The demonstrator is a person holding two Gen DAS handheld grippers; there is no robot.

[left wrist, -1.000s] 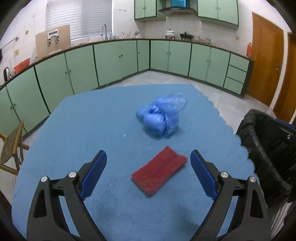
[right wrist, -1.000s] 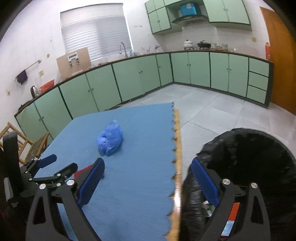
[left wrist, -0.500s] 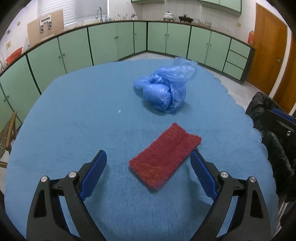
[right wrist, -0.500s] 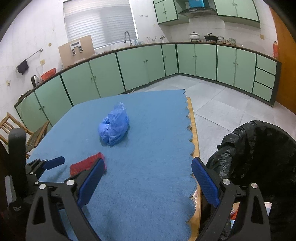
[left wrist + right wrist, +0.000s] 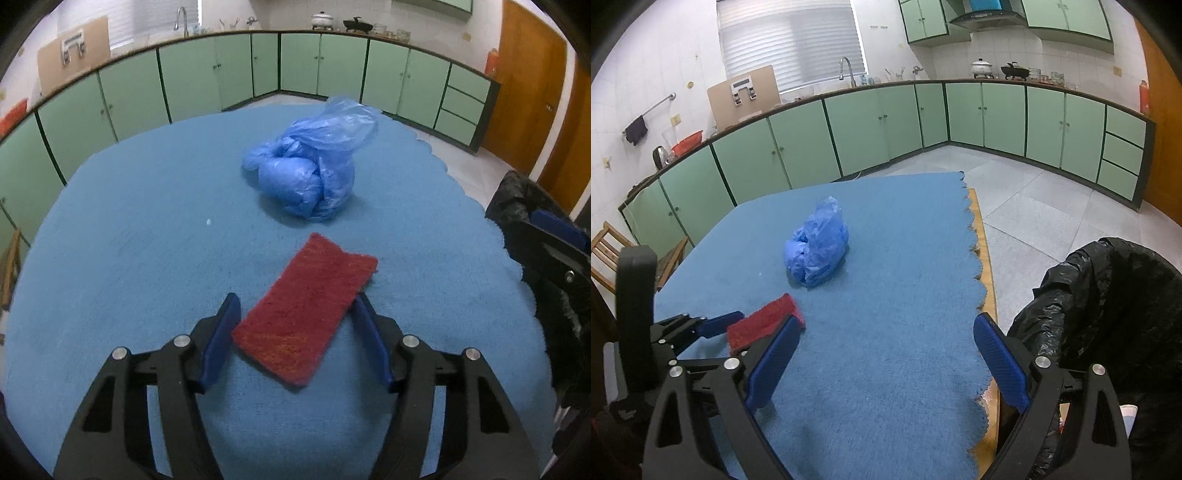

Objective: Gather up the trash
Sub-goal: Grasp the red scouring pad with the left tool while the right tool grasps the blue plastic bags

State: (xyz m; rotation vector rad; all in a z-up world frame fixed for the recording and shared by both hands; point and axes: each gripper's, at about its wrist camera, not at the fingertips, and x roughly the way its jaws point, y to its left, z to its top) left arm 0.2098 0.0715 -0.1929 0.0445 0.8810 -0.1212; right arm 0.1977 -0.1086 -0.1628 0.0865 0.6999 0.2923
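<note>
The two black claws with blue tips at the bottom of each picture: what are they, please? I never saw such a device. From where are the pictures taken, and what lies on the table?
Each claw is a hand-held gripper with two fingers; a person carries one in each hand. A wide-angle camera on each looks forward along its fingers, hence the curved kitchen.

In the left camera's picture, the left gripper is open, its fingers on either side of a red scouring pad lying flat on the blue table cover. Nothing is held. Behind the pad sits a crumpled blue plastic bag.

In the right camera's picture, the right gripper is open and empty above the table's edge, beside a bin lined with a black trash bag.
</note>
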